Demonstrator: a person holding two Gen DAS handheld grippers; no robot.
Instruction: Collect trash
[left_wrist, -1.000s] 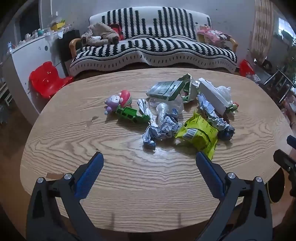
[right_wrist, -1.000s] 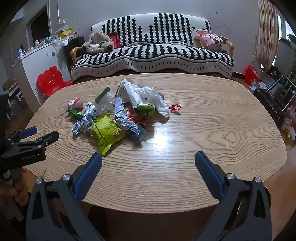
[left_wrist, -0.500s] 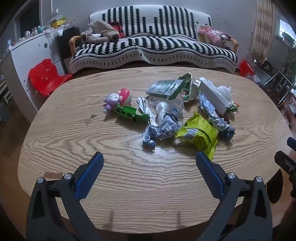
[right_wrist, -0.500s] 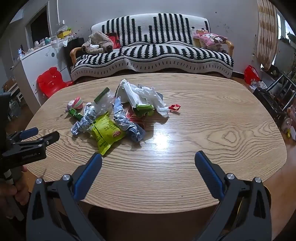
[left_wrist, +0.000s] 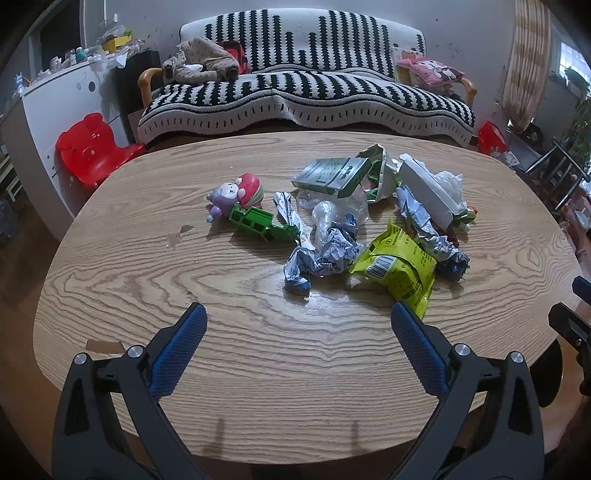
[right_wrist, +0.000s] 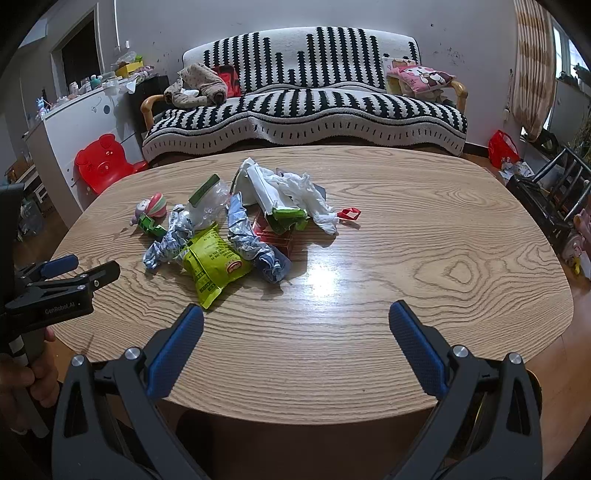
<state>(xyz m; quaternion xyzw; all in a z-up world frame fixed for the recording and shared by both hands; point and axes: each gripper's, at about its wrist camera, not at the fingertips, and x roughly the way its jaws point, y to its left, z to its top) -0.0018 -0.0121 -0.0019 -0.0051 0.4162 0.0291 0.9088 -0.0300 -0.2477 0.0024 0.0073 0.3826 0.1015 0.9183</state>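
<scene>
A pile of trash lies on the oval wooden table (left_wrist: 147, 266): a yellow-green snack bag (left_wrist: 397, 264) (right_wrist: 212, 260), crumpled silver-blue wrappers (left_wrist: 325, 254) (right_wrist: 255, 243), a green-grey carton (left_wrist: 332, 175), clear plastic (left_wrist: 332, 210), a white box (left_wrist: 424, 192) with white plastic (right_wrist: 303, 195), and a red scrap (right_wrist: 349, 213). My left gripper (left_wrist: 299, 326) is open and empty above the near table edge, short of the pile. My right gripper (right_wrist: 295, 325) is open and empty, to the right of the pile.
A pink-and-purple toy (left_wrist: 236, 195) and a green toy truck (left_wrist: 260, 223) lie left of the pile. A striped sofa (left_wrist: 306, 92) stands behind the table, a red child's chair (left_wrist: 92, 147) and a white cabinet (left_wrist: 48, 110) at left, metal racks (right_wrist: 554, 192) at right.
Both grippers have shifted only slightly; the left view has edged a little forward and up. Nothing on the table has moved.
</scene>
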